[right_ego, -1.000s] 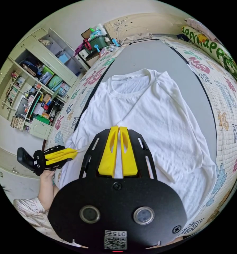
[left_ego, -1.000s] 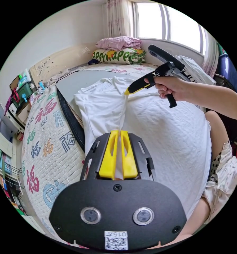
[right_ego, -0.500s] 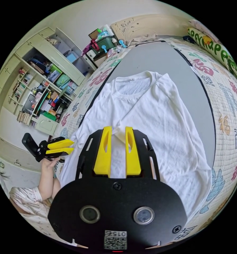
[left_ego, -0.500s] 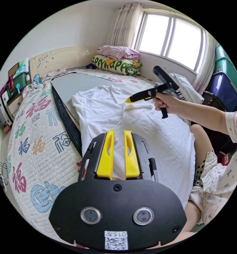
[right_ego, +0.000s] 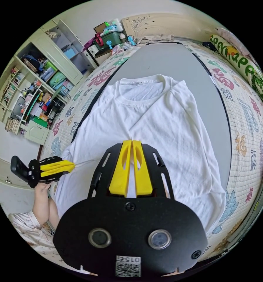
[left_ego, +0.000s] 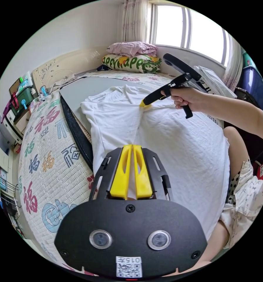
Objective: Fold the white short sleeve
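The white short sleeve shirt point(left_ego: 178, 152) lies collar away on a grey board point(left_ego: 81, 88) on the bed, one side folded over along a lengthwise crease. In the left gripper view, my left gripper point(left_ego: 132, 146) is shut on that crease near the hem. The right gripper point(left_ego: 142, 103), held by a hand, pinches the same crease near the shoulder. In the right gripper view, the shirt point(right_ego: 166, 123) spreads over the board point(right_ego: 166, 61). My right gripper point(right_ego: 131, 142) is shut on the raised fold there, and the left gripper point(right_ego: 73, 166) grips stretched fabric at the left.
The board rests on a patterned bed mat point(left_ego: 46, 141). Pillows point(left_ego: 131, 61) lie below the window, with folded clothes point(left_ego: 211, 79) beside them. A green box point(right_ego: 108, 36) stands by the headboard; cluttered shelves point(right_ego: 34, 97) stand beyond the bed. The person's leg point(left_ego: 240, 147) is at the bed's edge.
Both grippers held the crease a second ago, stood open half a second ago, and are shut on it again now. The right gripper has dropped back onto the shirt.
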`<state>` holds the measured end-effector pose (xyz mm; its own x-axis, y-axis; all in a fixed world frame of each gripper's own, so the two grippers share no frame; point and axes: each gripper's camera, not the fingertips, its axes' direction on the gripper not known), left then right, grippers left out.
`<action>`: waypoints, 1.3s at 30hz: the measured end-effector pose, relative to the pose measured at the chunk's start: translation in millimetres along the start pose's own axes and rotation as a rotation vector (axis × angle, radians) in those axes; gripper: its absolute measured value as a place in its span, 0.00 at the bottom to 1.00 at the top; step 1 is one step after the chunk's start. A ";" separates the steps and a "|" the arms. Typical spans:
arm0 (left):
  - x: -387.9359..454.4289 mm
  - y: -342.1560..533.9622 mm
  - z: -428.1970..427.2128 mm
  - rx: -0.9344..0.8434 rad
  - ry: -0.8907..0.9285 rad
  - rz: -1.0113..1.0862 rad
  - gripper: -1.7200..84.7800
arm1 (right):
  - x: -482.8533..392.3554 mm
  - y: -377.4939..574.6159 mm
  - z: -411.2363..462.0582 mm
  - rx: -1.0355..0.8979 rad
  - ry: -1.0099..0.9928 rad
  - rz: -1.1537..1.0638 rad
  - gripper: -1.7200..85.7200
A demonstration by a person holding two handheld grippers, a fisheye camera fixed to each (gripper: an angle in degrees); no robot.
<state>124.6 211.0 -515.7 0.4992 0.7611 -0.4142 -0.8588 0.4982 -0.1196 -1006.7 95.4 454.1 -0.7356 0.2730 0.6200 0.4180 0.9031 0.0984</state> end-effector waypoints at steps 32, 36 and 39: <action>-261.1 -272.7 151.8 0.066 0.072 -0.657 0.15 | -121.0 -172.2 -67.1 0.089 -0.045 0.111 0.16; -255.3 -294.2 171.6 -0.004 0.009 -0.567 0.09 | -159.6 -177.2 -66.1 0.060 0.022 0.018 0.13; -262.3 -294.5 176.0 -0.019 0.044 -0.578 0.04 | -178.5 -177.1 -67.9 -0.004 -0.047 -0.024 0.07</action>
<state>266.9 -62.2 -213.0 0.8826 0.3495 -0.3144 -0.4505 0.8197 -0.3537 -913.2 -135.7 378.9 -0.7693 0.2669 0.5805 0.4024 0.9081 0.1157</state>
